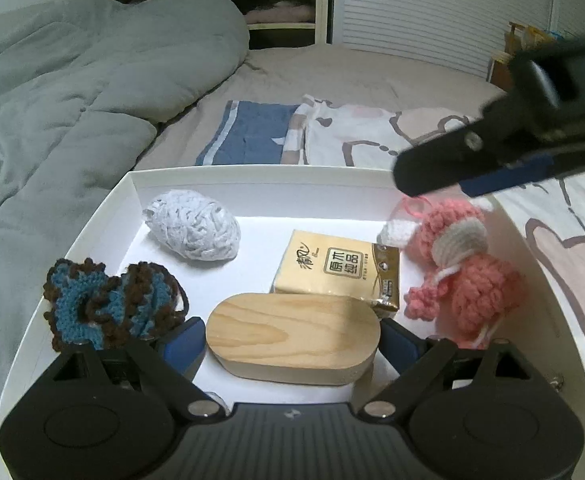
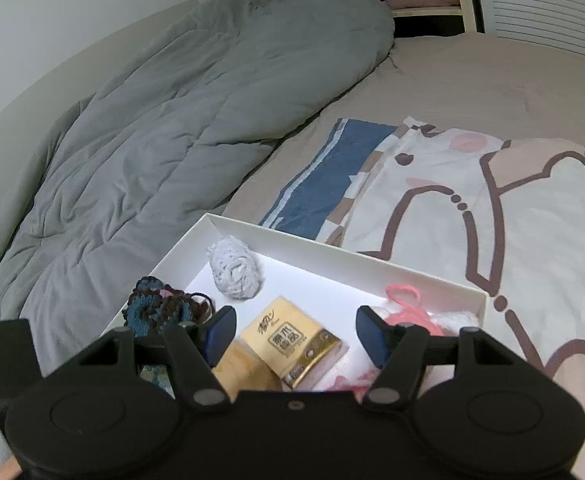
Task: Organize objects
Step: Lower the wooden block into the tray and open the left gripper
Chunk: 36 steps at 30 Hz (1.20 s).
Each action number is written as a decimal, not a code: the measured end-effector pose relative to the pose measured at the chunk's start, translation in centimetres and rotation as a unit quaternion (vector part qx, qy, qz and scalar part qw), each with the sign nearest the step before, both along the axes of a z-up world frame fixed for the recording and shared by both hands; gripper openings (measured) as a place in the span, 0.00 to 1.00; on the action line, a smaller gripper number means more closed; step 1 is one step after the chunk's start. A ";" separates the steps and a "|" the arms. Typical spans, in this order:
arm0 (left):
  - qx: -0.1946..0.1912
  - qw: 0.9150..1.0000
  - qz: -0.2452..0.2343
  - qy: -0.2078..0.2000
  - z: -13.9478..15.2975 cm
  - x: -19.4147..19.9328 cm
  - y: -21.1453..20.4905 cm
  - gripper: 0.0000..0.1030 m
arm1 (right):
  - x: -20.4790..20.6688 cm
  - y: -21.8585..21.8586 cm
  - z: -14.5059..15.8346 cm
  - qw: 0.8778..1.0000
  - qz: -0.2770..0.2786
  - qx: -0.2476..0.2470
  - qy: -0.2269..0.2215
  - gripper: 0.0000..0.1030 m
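Observation:
A white shallow box [image 1: 252, 174] lies on the bed. It holds a white yarn ball [image 1: 194, 226], a blue-and-brown crochet piece [image 1: 104, 304], a yellow tissue pack [image 1: 338, 266], a pink crochet doll [image 1: 464, 268] and an oval wooden block [image 1: 292, 338]. My left gripper [image 1: 292, 342] is open, its fingers on either side of the wooden block. My right gripper [image 2: 296, 334] is open and empty above the tissue pack [image 2: 292, 340]; it also shows in the left wrist view [image 1: 472, 160] over the doll. The box rim [image 2: 332, 248] and yarn ball [image 2: 236, 270] show in the right view.
A grey quilt [image 1: 72, 112] is bunched left of the box. A cartoon-print cloth [image 2: 512, 220] and a blue striped cloth [image 1: 248, 136] lie beyond and right of it. A shelf [image 1: 276, 0] and a slatted door [image 1: 432, 8] stand behind the bed.

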<state>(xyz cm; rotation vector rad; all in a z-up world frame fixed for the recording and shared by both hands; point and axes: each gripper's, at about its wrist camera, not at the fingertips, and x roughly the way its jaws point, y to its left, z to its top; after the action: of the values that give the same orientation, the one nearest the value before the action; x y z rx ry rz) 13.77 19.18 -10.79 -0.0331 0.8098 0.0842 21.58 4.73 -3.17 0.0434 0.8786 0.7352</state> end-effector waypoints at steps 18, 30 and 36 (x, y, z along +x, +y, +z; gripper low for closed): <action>-0.016 1.000 0.011 -0.017 1.7 -2.5 1.0 0.96 | -1.7 -2.3 0.4 1.000 -0.005 -0.003 -0.006 0.70; 0.007 0.998 0.050 -0.025 4.9 -4.5 0.2 0.99 | -4.0 -4.0 3.0 0.999 0.006 -0.002 -0.052 0.83; 0.013 0.996 0.080 -0.039 7.3 -6.0 -0.7 1.00 | -5.8 -5.3 4.4 0.997 0.006 -0.004 -0.079 0.93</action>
<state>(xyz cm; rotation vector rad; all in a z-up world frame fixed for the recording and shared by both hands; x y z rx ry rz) 7.75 18.44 -3.46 -0.0767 0.7277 0.2433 15.73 -0.60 1.25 -0.0270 0.7314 0.7358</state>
